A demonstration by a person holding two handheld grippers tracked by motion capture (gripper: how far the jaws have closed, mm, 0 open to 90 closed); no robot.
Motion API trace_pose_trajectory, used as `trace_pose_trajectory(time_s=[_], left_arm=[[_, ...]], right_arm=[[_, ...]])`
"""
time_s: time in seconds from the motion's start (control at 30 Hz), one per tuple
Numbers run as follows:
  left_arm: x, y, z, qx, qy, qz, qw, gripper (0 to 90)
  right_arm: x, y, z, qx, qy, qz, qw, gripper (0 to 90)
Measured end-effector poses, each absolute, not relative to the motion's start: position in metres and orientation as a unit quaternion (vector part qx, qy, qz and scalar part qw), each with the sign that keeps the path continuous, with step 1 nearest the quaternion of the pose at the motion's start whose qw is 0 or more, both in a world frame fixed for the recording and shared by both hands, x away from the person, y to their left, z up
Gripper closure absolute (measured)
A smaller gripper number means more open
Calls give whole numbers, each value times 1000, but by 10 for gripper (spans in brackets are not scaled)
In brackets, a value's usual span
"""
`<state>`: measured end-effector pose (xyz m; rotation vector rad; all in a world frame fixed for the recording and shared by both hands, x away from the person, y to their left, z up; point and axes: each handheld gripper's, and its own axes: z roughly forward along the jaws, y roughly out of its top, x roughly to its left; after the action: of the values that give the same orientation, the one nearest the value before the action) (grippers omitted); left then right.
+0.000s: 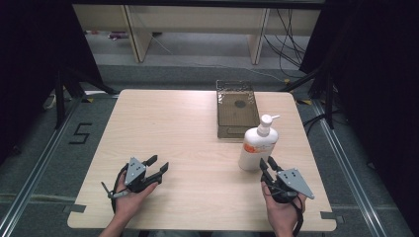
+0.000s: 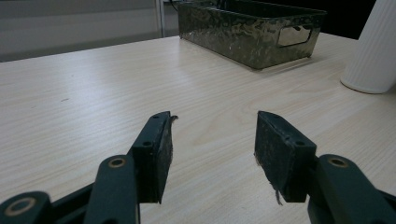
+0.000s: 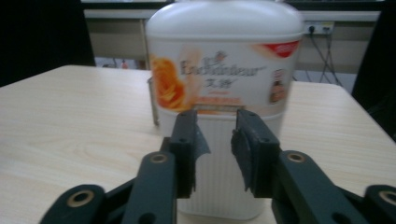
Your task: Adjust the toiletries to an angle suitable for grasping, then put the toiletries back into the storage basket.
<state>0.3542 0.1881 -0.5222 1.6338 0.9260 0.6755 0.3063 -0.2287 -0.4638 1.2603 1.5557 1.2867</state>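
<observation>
A white pump bottle [image 1: 257,148] with an orange label stands upright on the right half of the wooden table [image 1: 173,128]. My right gripper [image 1: 267,162] sits just in front of it, held in a hand. In the right gripper view the jaws [image 3: 218,126] stand a little apart, nothing lies between them, and the bottle [image 3: 224,70] rises close behind. My left gripper [image 1: 159,163] rests in a hand near the table's front left. Its jaws [image 2: 212,126] are spread wide over bare wood.
A dark metal tray [image 1: 237,84] with a hammered wall lies behind the bottle, toward the table's far edge. The left gripper view shows this tray [image 2: 243,32] ahead and the bottle's ribbed base [image 2: 373,46] at the right. Cables and desk legs stand beyond the table.
</observation>
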Motion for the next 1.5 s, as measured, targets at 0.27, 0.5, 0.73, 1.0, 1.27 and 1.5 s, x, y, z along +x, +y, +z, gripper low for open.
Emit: trace_pose_trajectory(time_s=[0.27,0.5,0.73,1.0,1.27,1.5], left_arm=[[352,188,-522,690,390,286,539,460],[354,187,-523,685,391,286,544,460],[352,188,-522,689,388,288,540,458],[352,187,-522,688,387,289,542,458],[352,188,-522,689,390,288,539,458],[352,188,-522,690,389,287,539,457]], right_arm=[[303,-244,-456,500,579,508,397,588],[307,-239,-448,503,575,508,398,530],[314,-230,-432,488,564,522,414,486],[326,-221,-412,476,556,521,439,462],[347,-215,-391,474,568,520,427,467],[361,-210,-386,475,578,513,420,471]])
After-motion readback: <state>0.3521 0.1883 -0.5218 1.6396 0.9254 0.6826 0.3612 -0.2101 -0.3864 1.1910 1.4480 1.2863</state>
